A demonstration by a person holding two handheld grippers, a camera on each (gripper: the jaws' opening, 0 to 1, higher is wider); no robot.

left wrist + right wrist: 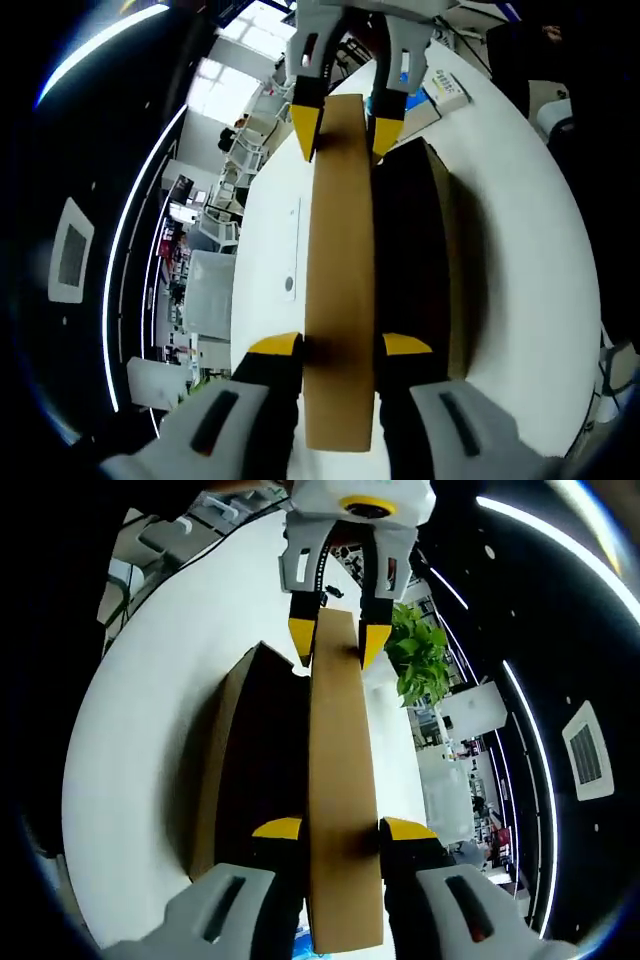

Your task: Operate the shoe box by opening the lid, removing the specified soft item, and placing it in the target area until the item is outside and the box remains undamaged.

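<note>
Both grippers, left gripper (340, 347) and right gripper (340, 829), clamp opposite ends of the raised cardboard lid (340, 270), which stands on edge above the open shoe box (415, 260) on the white table (530, 230). Swing both ends evenly to avoid tearing the hinge.

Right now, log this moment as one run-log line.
left hand-held gripper: shut on brown cardboard lid | right hand-held gripper: shut on lid's other end | box interior: open, dark | table: white

Bright overhead strip lights (520, 520), fisheye warp, box interior (410, 250) dark
</note>
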